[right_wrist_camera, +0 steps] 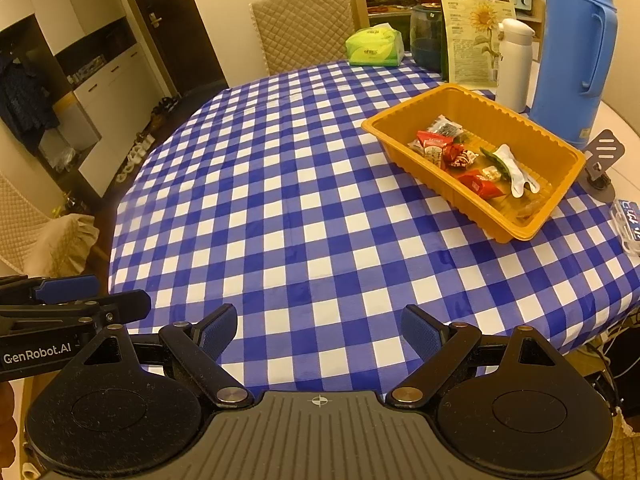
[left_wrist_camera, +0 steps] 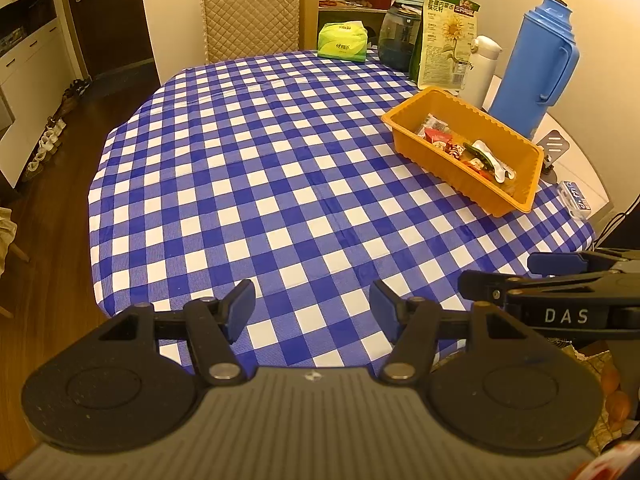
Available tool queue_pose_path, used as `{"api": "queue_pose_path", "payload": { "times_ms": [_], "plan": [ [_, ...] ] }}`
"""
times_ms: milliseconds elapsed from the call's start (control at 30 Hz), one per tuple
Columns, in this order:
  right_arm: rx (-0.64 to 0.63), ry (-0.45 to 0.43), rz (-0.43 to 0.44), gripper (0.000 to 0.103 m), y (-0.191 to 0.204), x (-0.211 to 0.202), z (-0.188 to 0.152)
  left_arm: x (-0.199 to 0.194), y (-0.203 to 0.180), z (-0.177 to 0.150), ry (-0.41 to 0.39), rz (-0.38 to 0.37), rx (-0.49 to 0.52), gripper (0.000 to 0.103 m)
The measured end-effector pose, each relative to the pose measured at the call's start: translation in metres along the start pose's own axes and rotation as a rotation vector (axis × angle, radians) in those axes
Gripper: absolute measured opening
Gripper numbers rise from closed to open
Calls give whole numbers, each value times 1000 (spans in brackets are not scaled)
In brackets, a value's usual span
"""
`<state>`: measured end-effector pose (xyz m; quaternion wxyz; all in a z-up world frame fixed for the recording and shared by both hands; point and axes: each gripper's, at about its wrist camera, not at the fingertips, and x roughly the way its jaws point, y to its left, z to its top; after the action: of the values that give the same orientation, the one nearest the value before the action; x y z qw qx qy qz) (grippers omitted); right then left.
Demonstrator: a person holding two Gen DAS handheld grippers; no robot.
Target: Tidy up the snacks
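Note:
An orange plastic tray (left_wrist_camera: 416, 136) (right_wrist_camera: 400, 140) sits on the right side of the blue-and-white checked tablecloth (left_wrist_camera: 260, 184) (right_wrist_camera: 300, 208). Inside it lie several wrapped snacks (left_wrist_camera: 460, 148) (right_wrist_camera: 452, 152), red, white and green. My left gripper (left_wrist_camera: 312, 304) hovers open over the near table edge with nothing between its fingers. My right gripper (right_wrist_camera: 318, 328) stands open wider, also empty, over the same near edge. Each gripper shows at the side of the other's view: the right gripper (left_wrist_camera: 496, 276), the left gripper (right_wrist_camera: 116, 296). Both are well short of the tray.
At the back right stand a blue thermos jug (left_wrist_camera: 536, 64) (right_wrist_camera: 576, 52), a white bottle (left_wrist_camera: 482, 68) (right_wrist_camera: 514, 64), a sunflower-seed bag (left_wrist_camera: 448, 40) (right_wrist_camera: 474, 28), a dark jar (left_wrist_camera: 396, 36) and a green tissue pack (left_wrist_camera: 343, 40) (right_wrist_camera: 374, 46). A quilted chair (left_wrist_camera: 250, 16) stands behind. A small box (left_wrist_camera: 576, 196) lies right.

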<state>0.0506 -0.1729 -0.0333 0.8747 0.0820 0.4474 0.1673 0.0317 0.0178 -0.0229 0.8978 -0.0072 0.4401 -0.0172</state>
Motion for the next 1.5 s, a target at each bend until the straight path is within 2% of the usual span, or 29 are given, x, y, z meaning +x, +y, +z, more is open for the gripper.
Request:
{"api": "queue_pose_path", "payload": {
  "times_ms": [1500],
  "plan": [
    [12, -19, -9, 88, 8, -4, 2, -5, 7, 3, -19, -26, 32, 61]
  ]
}}
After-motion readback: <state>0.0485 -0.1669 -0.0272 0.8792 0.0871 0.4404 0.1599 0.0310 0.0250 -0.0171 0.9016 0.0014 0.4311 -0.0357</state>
